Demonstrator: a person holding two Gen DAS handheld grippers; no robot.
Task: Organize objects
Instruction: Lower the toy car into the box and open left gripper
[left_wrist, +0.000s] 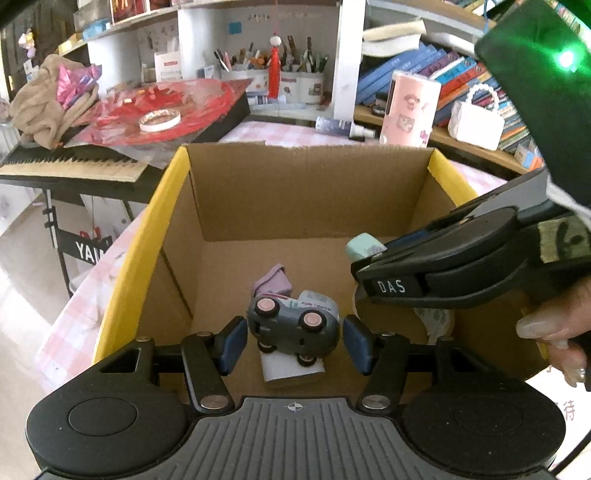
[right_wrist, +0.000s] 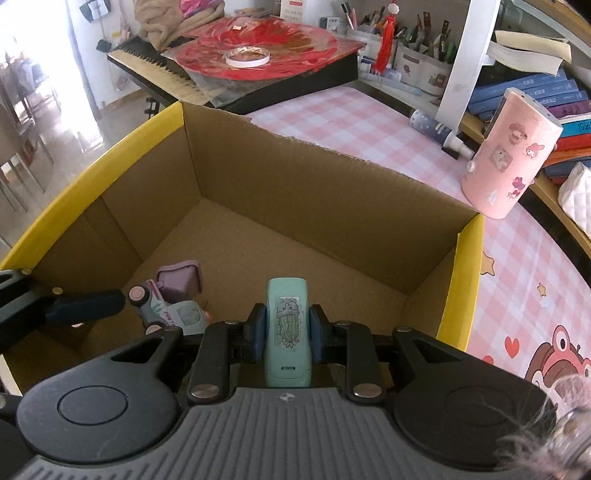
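A cardboard box (left_wrist: 147, 236) with yellow-taped edges stands open on the table. Inside it a grey toy car (left_wrist: 293, 325) with pink wheels lies on its side on a white card (left_wrist: 291, 373), next to a purple object (left_wrist: 273, 282). My left gripper (left_wrist: 295, 343) is down in the box, open, its blue pads flanking the car with narrow gaps. My right gripper (right_wrist: 288, 332) is shut on a mint-green device (right_wrist: 288, 325) with a jellyfish sticker, held over the box (right_wrist: 469, 280). The right wrist view shows the car (right_wrist: 170, 314) beside one of the left gripper's fingers (right_wrist: 85, 306).
A pink sticker-covered cylinder (right_wrist: 513, 155) and a spray bottle (right_wrist: 439, 133) sit on the pink checked tablecloth (right_wrist: 369, 122) beyond the box. A keyboard (right_wrist: 155, 62) with a red sheet and a tape roll (right_wrist: 247, 55) stands behind. Bookshelves line the back right.
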